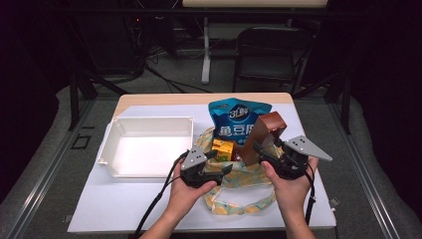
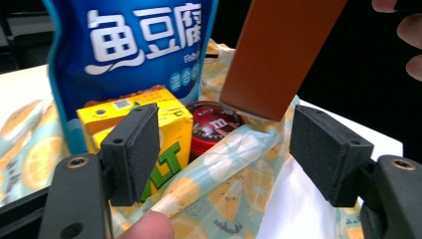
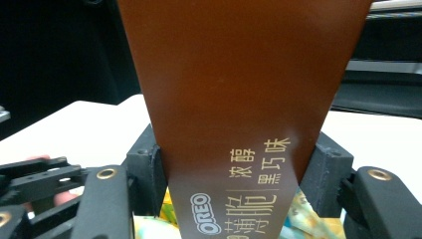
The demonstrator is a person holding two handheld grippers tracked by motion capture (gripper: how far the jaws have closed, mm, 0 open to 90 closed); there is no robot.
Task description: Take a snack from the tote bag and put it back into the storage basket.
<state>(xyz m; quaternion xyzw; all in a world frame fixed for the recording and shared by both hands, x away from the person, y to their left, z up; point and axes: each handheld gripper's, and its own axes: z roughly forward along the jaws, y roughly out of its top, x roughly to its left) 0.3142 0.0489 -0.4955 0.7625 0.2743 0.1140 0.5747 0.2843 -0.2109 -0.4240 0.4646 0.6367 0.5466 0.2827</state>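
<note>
Right gripper view has the brown Oreo box clamped between both pads of the right gripper, its top cut off by the frame. High view shows it tilted over the lemon-print bag, hiding part of the blue fish-tofu pouch. Left gripper stands released, fabric between its jaws untouched; the yellow carton and red tin sit half hidden.
</note>
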